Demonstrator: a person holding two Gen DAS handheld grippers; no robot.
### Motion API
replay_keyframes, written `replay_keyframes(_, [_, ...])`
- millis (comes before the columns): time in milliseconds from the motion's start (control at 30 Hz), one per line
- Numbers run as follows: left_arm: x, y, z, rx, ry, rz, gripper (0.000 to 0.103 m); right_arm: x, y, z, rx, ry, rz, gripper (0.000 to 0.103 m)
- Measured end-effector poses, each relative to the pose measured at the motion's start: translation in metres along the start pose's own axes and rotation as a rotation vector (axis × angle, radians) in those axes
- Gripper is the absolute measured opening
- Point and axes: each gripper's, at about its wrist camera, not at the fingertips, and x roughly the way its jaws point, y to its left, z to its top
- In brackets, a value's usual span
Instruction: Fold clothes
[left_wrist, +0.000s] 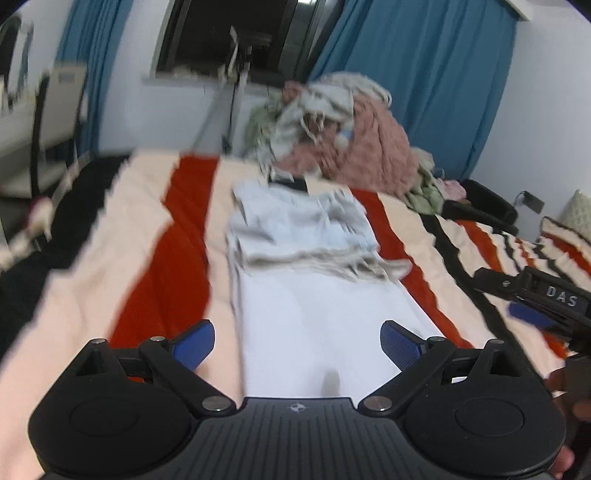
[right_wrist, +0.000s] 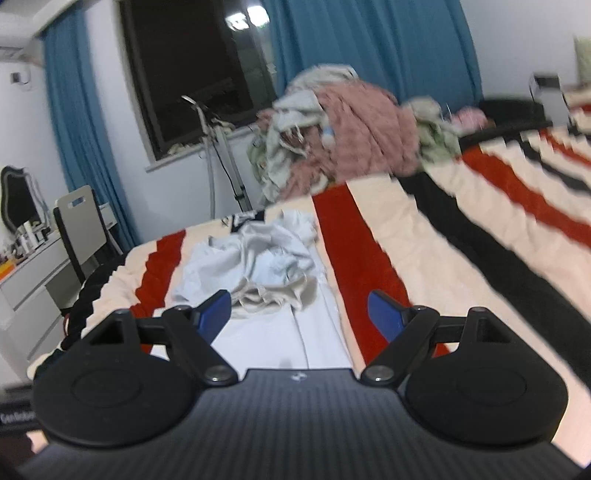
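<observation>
Left wrist view: the left gripper (left_wrist: 297, 345) points forward and somewhat down over the bed (left_wrist: 110, 229). Its blue pads (left_wrist: 194, 349) are spread wide, nothing between them, and they touch nothing. Just below and ahead lies the garment (left_wrist: 314, 288), a pale, long piece stretched along the striped blanket. Its near part is flat and smooth. Its far part is bunched in grey-white folds. The near edge of the cloth runs under the gripper's body, between the two fingers as seen from here. At the right edge the right gripper (left_wrist: 532, 310) reaches in from the side, over the blanket and apart from the garment. Part of a hand (left_wrist: 565, 391) shows behind it. A heap of clothes (left_wrist: 343, 136) sits at the far end of the bed, before the blue curtain (left_wrist: 424, 81). The picture is blurred.

Right wrist view: the right gripper (right_wrist: 299, 317) also tilts down, rolled a little so the bed slopes in the picture. Its jaws stand well apart and empty. The garment (right_wrist: 266, 266) lies ahead and slightly left, its crumpled part beyond the left pad (right_wrist: 216, 314), its smooth part running toward the gripper's body. The right pad hangs over a red stripe (right_wrist: 351, 251), clear of the cloth. The heap (right_wrist: 351, 133) lies beyond. A chair (right_wrist: 79, 221) and a desk (right_wrist: 29, 280) stand at left.
</observation>
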Motion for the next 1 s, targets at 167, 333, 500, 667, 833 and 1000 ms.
replay_keyframes(167, [0.021,0.016,-0.011,-0.177,0.159,-0.112,0.097,0.014,-0.032,-0.013,0.256,0.163,0.099,0.083])
replay_keyframes(333, [0.034,0.036,-0.017,-0.329,0.236,-0.183,0.097,0.029,-0.055,-0.039,0.570,0.323,0.252,0.084])
replay_keyframes(500, [0.042,0.052,-0.022,-0.477,0.282,-0.240,0.097,0.041,-0.066,-0.065,0.802,0.422,0.307,0.083])
replay_keyframes(667, [0.049,0.058,-0.026,-0.526,0.301,-0.256,0.097,0.046,-0.069,-0.081,0.900,0.479,0.281,0.079])
replay_keyframes(833, [0.058,0.067,-0.030,-0.557,0.217,-0.184,0.087,0.052,-0.082,-0.087,0.970,0.444,0.209,0.064])
replay_keyframes(1000, [0.073,0.069,-0.027,-0.583,0.199,-0.220,0.072,0.067,-0.082,-0.080,0.909,0.363,0.142,0.045])
